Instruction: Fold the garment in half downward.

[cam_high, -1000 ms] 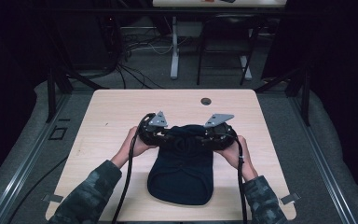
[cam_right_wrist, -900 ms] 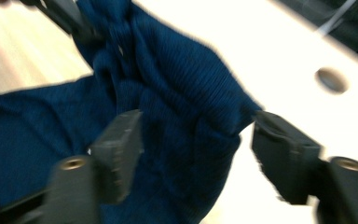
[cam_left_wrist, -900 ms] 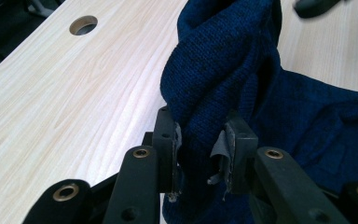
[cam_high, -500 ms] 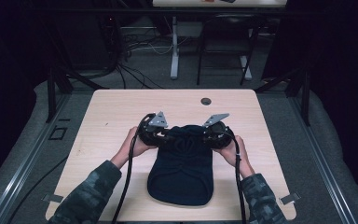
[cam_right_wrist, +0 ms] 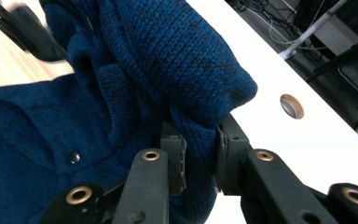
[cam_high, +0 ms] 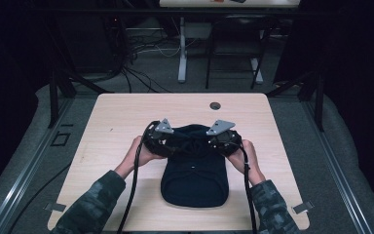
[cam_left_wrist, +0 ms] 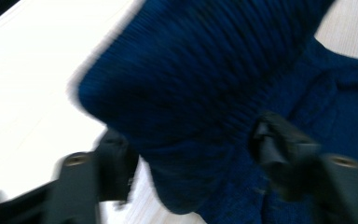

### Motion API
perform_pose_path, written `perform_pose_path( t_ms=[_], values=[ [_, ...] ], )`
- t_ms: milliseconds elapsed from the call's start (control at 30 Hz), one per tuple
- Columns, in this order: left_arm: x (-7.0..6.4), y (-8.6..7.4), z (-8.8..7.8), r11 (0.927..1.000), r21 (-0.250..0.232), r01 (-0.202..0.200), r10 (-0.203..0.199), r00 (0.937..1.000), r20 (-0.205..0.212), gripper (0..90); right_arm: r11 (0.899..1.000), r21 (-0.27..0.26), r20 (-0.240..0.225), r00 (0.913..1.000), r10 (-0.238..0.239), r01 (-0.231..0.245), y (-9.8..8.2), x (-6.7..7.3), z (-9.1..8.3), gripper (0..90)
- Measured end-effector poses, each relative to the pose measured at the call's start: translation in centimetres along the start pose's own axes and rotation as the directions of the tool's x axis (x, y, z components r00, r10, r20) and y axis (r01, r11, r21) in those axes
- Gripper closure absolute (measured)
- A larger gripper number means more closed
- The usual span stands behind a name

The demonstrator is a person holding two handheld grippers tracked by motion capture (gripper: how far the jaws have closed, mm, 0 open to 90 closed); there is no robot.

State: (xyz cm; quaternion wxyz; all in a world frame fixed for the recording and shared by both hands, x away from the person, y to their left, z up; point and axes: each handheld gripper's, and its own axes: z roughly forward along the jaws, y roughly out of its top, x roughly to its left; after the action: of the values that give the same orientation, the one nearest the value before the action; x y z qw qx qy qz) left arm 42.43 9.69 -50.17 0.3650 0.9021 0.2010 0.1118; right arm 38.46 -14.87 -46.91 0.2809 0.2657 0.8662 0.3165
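On the light wood table (cam_high: pixel 117 126), near-centre, lies a dark blue knit garment (cam_high: pixel 194 175), folded into a compact rounded block w/ its near end close to the table's near edge. Its far end is bunched up & lifted between the two grippers.

Left gripper (cam_high: pixel 168 141) sits at the garment's far-left corner, held by the person's left hand (cam_high: pixel 139 153); grey three-cornered plate on top, cable trailing back toward the near edge. In the left gripper view the knit garment (cam_left_wrist: pixel 205 93) fills the gap between the jaws, ribbed fabric bulging past both pads; jaws are set fairly wide apart w/ cloth between them. View is motion-blurred, so can't tell how firmly the pads press.

Right gripper (cam_high: pixel 214 141) is at the far-right corner, in the right hand (cam_high: pixel 246 158), also w/ grey plate & cable. Right gripper view: jaws narrow, pinching a thick fold of the blue knit (cam_right_wrist: pixel 182 79) between the pads, cloth squeezed on both sides. A small dark button (cam_right_wrist: pixel 74 157) shows on the flat part of the garment, left of the jaws.

Round grommet hole (cam_high: pixel 215 106) in the table's far side, just right of centre, well apart from the garment; also seen in right gripper view (cam_right_wrist: pixel 292 106). Both sleeves (cam_high: pixel 92 204) are camo-pattern. Beyond the table: desk legs (cam_high: pixel 181 48) & cables on the floor.
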Motion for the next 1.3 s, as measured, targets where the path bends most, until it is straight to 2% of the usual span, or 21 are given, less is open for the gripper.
perform_pose_path(
  t_ms=[133, 167, 200, 233, 267, 300, 333, 400, 467, 500, 700, 867, 933, 967, 1000, 1100, 1167, 1300],
  values=[
    [-0.4, 0.1, 0.3, 0.9995, -0.03, -0.011, 0.01, 0.9998, -0.018, 68.0, 1.0, 0.004, 0.017, 0.9998, -0.012, 0.012, -0.1, 0.0, 0.0, 76.4],
    [-0.4, 0.1, 0.3, 0.9995, -0.03, -0.011, 0.01, 0.9998, -0.018, 71.4, 1.0, 0.004, 0.017, 0.9998, -0.012, 0.012, -0.1, 0.0, 0.0, 76.4],
    [-0.5, 0.2, 0.2, 0.9989, -0.041, -0.021, 0.019, 0.9991, -0.038, 71.4, 1.0, 0.002, 0.015, 0.9998, -0.01, 0.01, -0.2, -0.1, -0.1, 76.3],
    [-0.6, 0.4, -0.1, 0.9975, -0.062, -0.034, 0.03, 0.998, -0.056, 76.0, 1.0, -0.001, 0.016, 0.9999, -0.005, 0.005, -0.5, -0.2, -0.3, 76.1],
    [-0.6, 0.4, -0.1, 0.9975, -0.062, -0.034, 0.03, 0.998, -0.056, 77.3, 1.0, -0.001, 0.016, 0.9999, -0.005, 0.005, -0.5, -0.2, -0.3, 76.1],
    [-0.9, 0.5, -0.3, 0.9957, -0.074, -0.057, 0.051, 0.9955, -0.081, 78.0, 1.0, 0.003, 0.01, 0.9999, -0.006, 0.006, -0.8, -0.2, -0.5, 75.3],
    [-1.1, 0.7, -0.3, 0.995, -0.074, -0.068, 0.061, 0.9944, -0.086, 78.4, 1.0, 0.008, 0.018, 0.9998, -0.009, 0.009, -1.0, -0.1, -0.6, 74.4],
    [-1.4, 0.8, -0.3, 0.9935, -0.073, -0.087, 0.079, 0.9915, -0.104, 79.0, 1.0, 0.01, -0.009, 0.9998, 0.02, -0.019, -1.4, -0.2, -0.5, 71.4],
    [-1.6, 0.9, -0.3, 0.9927, -0.076, -0.094, 0.085, 0.9905, -0.108, 79.3, 0.999, 0.012, -0.021, 0.9991, 0.037, -0.037, -1.8, -0.2, -0.7, 68.8],
    [-1.8, 1.0, -0.3, 0.9912, -0.067, -0.114, 0.106, 0.9875, -0.117, 79.2, 0.998, 0.02, -0.04, 0.9977, 0.055, -0.054, -2.1, -0.2, -0.6, 68.6],
    [-2.6, 1.3, -0.3, 0.9872, -0.045, -0.153, 0.147, 0.982, -0.119, 78.2, 0.997, 0.036, -0.07, 0.9948, 0.075, -0.072, -3.2, 0.1, -0.7, 69.7],
    [-3.0, 1.4, -0.5, 0.9881, -0.032, -0.15, 0.147, 0.9849, -0.092, 72.0, 0.997, 0.039, -0.085, 0.9935, 0.076, -0.073, -3.7, 0.3, -1.0, 69.7],
    [-3.0, 1.4, -0.6, 0.9882, -0.038, -0.148, 0.145, 0.9861, -0.081, 67.8, 0.996, 0.043, -0.086, 0.9933, 0.078, -0.074, -3.8, 0.3, -1.2, 69.8],
    [-2.9, 1.3, -0.7, 0.9897, -0.057, -0.131, 0.128, 0.9898, -0.064, 65.0, 0.997, 0.036, -0.081, 0.9941, 0.072, -0.069, -3.9, 0.4, -1.3, 70.3],
    [-2.9, 1.2, -0.8, 0.9898, -0.059, -0.13, 0.127, 0.9906, -0.051, 64.9, 0.997, 0.036, -0.078, 0.9944, 0.072, -0.069, -4.0, 0.5, -1.4, 70.6],
    [-3.1, 0.9, -0.8, 0.989, -0.058, -0.136, 0.133, 0.9898, -0.051, 65.2, 0.998, 0.027, -0.07, 0.9955, 0.065, -0.063, -4.1, 0.8, -1.5, 71.0],
    [-3.5, 0.4, -0.6, 0.988, -0.052, -0.145, 0.143, 0.9887, -0.044, 67.2, 0.998, 0.04, -0.063, 0.9971, 0.043, -0.041, -4.2, 1.1, -1.6, 70.8],
    [-3.8, -0.1, -0.4, 0.9886, -0.046, -0.143, 0.142, 0.9893, -0.034, 70.3, 0.998, 0.057, -0.072, 0.9965, 0.043, -0.039, -4.3, 1.5, -1.6, 66.8]
  ],
)
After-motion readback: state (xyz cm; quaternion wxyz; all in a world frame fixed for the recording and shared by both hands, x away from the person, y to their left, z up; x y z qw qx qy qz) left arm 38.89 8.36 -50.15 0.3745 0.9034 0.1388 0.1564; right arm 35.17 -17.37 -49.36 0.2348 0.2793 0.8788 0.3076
